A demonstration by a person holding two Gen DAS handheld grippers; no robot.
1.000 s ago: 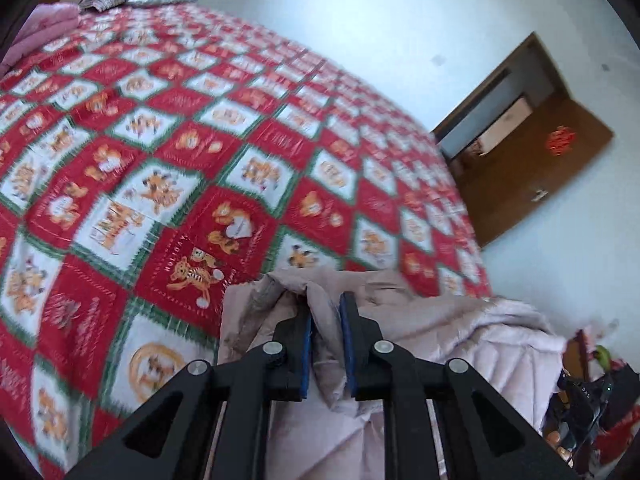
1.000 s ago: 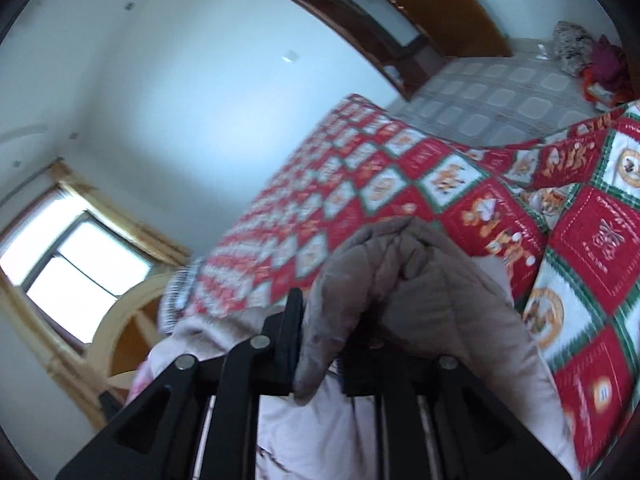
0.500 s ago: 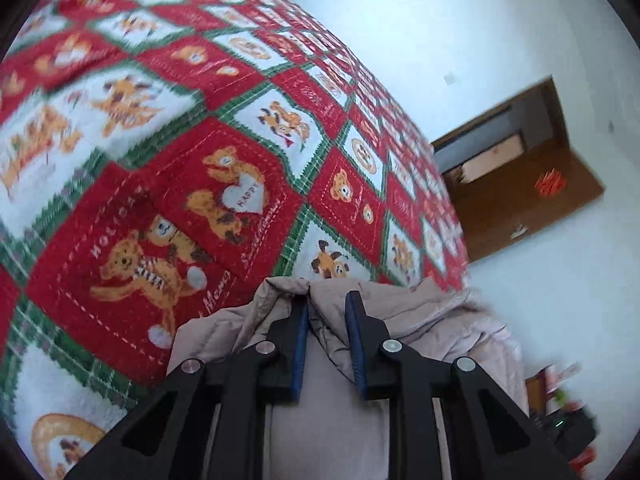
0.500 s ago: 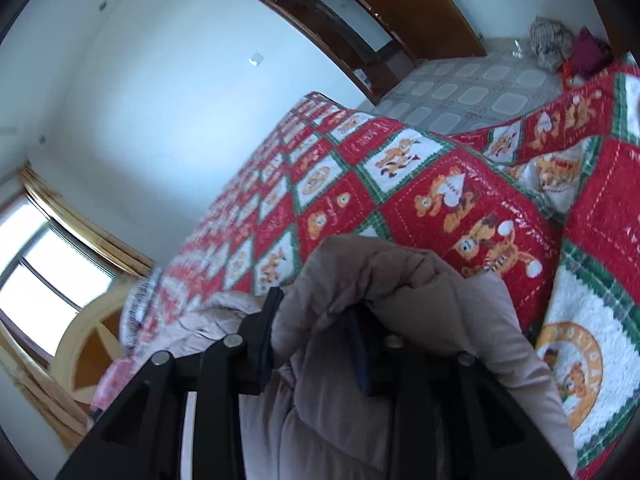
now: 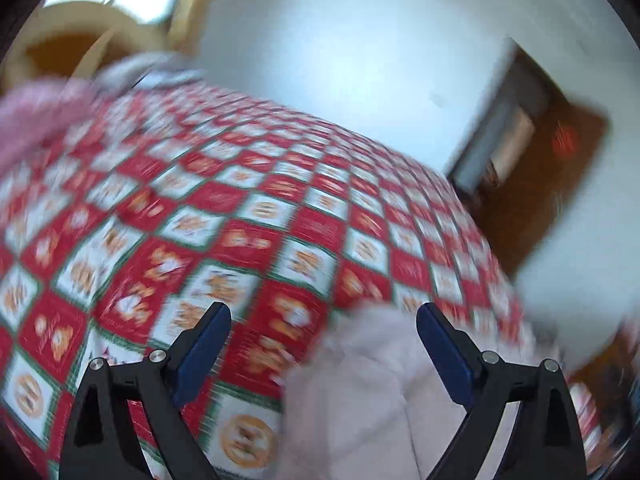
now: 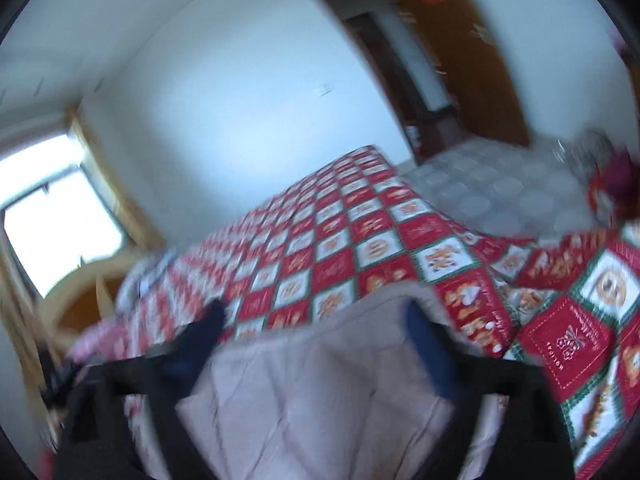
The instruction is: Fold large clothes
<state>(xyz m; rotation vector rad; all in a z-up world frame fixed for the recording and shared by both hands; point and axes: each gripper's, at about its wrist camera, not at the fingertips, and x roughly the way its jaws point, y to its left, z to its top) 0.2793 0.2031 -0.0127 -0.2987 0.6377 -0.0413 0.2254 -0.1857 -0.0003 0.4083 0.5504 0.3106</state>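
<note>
Both my tools are spread wide, left tool (image 5: 323, 322) and right tool (image 6: 314, 316) gripping nothing. The coat (image 6: 320, 396) lies on the bed (image 5: 280, 208) right below them. Looks like I'm between folds; next I'd regrab an edge.

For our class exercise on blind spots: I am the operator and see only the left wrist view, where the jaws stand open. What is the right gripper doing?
Observer: The right gripper is open too, fingers spread wide, though blurred.
Operator: Is the pale padded garment in it?
Observer: No. The garment lies on the quilt below and between the fingers, unpinched.
Operator: What lies beyond the bed's far corner?
Observer: A patterned grey floor leading to the brown door.
</note>
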